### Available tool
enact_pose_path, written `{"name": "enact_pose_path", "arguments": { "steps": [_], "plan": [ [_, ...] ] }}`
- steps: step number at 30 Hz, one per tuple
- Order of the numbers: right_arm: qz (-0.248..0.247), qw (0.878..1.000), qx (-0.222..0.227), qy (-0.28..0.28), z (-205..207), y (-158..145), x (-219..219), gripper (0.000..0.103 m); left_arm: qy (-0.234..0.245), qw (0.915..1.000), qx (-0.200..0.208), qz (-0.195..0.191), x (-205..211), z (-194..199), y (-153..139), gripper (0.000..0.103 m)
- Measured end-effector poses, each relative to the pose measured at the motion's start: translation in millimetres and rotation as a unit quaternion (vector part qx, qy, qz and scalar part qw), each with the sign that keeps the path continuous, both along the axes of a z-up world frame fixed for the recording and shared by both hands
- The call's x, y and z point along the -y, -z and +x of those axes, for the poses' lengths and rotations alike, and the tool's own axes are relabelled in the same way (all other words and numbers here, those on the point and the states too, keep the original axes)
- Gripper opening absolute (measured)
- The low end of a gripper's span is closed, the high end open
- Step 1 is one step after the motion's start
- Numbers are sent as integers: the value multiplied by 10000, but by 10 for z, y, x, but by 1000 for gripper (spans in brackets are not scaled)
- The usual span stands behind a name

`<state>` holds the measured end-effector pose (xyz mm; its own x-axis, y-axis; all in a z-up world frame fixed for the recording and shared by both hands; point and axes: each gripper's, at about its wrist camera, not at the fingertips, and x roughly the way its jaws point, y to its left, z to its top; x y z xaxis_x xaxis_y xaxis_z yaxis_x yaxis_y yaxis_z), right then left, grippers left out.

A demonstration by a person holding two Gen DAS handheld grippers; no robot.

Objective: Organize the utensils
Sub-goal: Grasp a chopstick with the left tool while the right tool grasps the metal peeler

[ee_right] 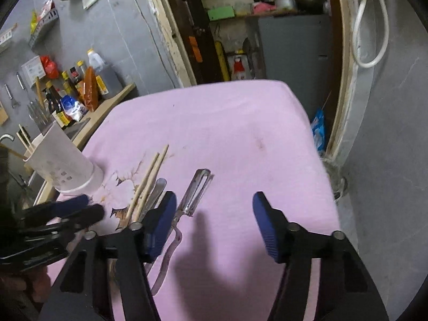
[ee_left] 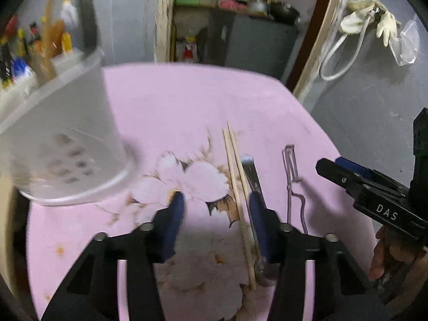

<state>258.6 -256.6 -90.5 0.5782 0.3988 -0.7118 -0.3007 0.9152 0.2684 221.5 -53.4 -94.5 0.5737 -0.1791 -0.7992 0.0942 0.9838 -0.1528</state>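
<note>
A pair of wooden chopsticks [ee_left: 235,176] lies on the pink floral tablecloth [ee_left: 187,101], with a metal utensil [ee_left: 251,174] beside them and a metal peeler [ee_left: 293,171] further right. My left gripper [ee_left: 216,208] is open and empty, just above the cloth; its right finger hangs over the chopsticks and metal utensil. A white perforated utensil holder [ee_left: 64,144] stands to its left with sticks in it. In the right wrist view my right gripper [ee_right: 214,214] is open and empty, with the peeler [ee_right: 194,192] just off its left finger and the chopsticks [ee_right: 148,184] left of that.
The white holder [ee_right: 64,165] stands near the table's left edge. Bottles and sauce jars [ee_right: 77,91] crowd a counter at the left. A doorway with shelves [ee_right: 240,13] lies beyond the far table edge. A grey wall with a white hose [ee_right: 369,40] runs along the right.
</note>
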Motion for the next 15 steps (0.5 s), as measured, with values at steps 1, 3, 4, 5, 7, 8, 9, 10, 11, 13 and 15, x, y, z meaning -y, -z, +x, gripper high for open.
{"name": "enact_pose_path", "arguments": {
  "steps": [1,3,4,5,7,8,9,10,11,13,15],
  "plan": [
    [-4,10000,-42,-37,22,22,-22,53,41,9999,-116,-52,4,53,55,36],
    [20,9998,-150,-138,67,59,-69,49,81,9995,-277,-124,5,135,111,30],
    [19,9996,-206,-194,93,78,-105,49,98,9993,-333,-163,-1,176,116,29],
    [7,9995,-238,-228,112,90,-137,48,106,9991,-381,-176,3,217,132,29],
    [-9,9991,-316,-280,176,125,-205,48,157,9989,-404,-185,1,285,135,28],
    [-8,9989,-364,-296,211,143,-240,48,187,9988,-407,-182,3,318,134,28],
    [-24,9988,-395,-294,235,159,-264,48,215,9987,-429,-181,5,354,136,27],
    [-40,9987,-414,-287,254,170,-287,48,237,9985,-449,-182,4,377,138,27],
    [-66,9987,-424,-262,274,180,-307,48,254,9984,-473,-176,-2,405,138,26],
    [-89,9988,-431,-203,309,185,-345,47,259,9983,-515,-115,16,438,146,24],
    [-164,9986,-467,-165,342,200,-387,45,271,9982,-538,-19,29,473,161,21]
  ]
}}
